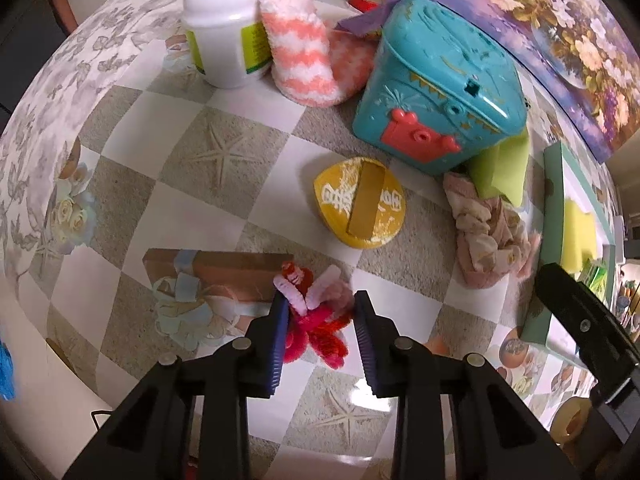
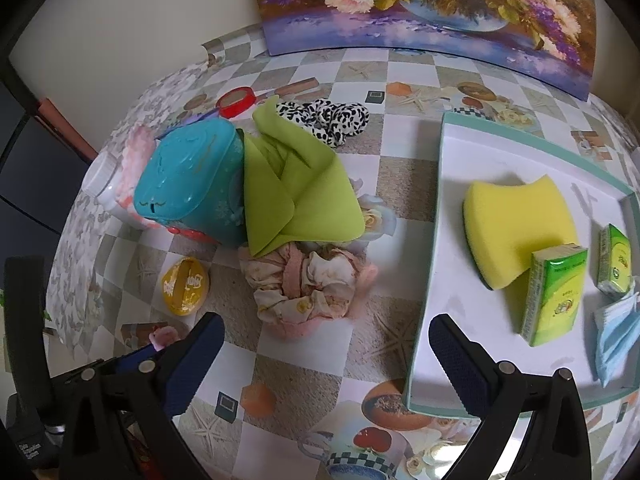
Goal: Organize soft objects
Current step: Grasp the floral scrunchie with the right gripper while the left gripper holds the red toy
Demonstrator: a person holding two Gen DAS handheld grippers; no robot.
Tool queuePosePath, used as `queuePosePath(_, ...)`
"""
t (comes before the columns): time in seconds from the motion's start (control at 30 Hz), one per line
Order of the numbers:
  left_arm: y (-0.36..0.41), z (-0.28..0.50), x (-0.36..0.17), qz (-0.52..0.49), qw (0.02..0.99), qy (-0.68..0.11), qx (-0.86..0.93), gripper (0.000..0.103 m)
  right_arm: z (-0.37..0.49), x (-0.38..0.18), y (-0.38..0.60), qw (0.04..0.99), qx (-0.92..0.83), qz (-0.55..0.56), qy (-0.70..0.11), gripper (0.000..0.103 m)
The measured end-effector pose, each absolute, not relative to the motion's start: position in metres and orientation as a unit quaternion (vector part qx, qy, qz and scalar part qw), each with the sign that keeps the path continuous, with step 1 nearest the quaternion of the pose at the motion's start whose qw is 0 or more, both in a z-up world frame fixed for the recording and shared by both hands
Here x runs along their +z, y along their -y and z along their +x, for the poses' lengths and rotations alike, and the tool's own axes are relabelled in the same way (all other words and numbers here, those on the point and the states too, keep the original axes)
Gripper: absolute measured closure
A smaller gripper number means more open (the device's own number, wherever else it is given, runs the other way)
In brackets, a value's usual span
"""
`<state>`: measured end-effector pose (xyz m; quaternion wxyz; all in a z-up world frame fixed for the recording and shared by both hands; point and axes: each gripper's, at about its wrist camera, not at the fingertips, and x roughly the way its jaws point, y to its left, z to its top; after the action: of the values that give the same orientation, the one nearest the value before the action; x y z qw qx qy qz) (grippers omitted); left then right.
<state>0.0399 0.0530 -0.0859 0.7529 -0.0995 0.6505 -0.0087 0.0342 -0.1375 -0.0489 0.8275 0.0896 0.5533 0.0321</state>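
Note:
My left gripper (image 1: 322, 312) is open, its two jaws on either side of a fuzzy red and pink pipe-cleaner bundle (image 1: 316, 328) lying on the table. My right gripper (image 2: 326, 344) is open wide and empty, above the table near a crumpled pink cloth (image 2: 308, 292), also in the left wrist view (image 1: 490, 236). A white tray (image 2: 436, 240) on the right holds a yellow sponge (image 2: 516, 224), two green tissue packs (image 2: 554, 292) and a blue face mask (image 2: 616, 336). A green cloth (image 2: 296, 196), a spotted scrunchie (image 2: 332, 116) and a pink-white fluffy sock (image 1: 300, 52) lie around.
A teal plastic chest (image 1: 436, 92) stands mid-table, with a white bottle (image 1: 224, 28) and red tape roll (image 2: 236, 101) behind it. A yellow round lid (image 1: 360, 208) lies in front of the chest. A flower painting (image 2: 432, 4) leans at the back.

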Motion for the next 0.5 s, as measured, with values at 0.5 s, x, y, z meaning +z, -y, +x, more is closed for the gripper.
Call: queuePosePath(0.5,-0.062,0.080,-0.039,-0.097,0.766,-0.634,0.043,0.070,0.049,-0.063,0.119,0.821,0.075,0.066,-0.563,0.017)
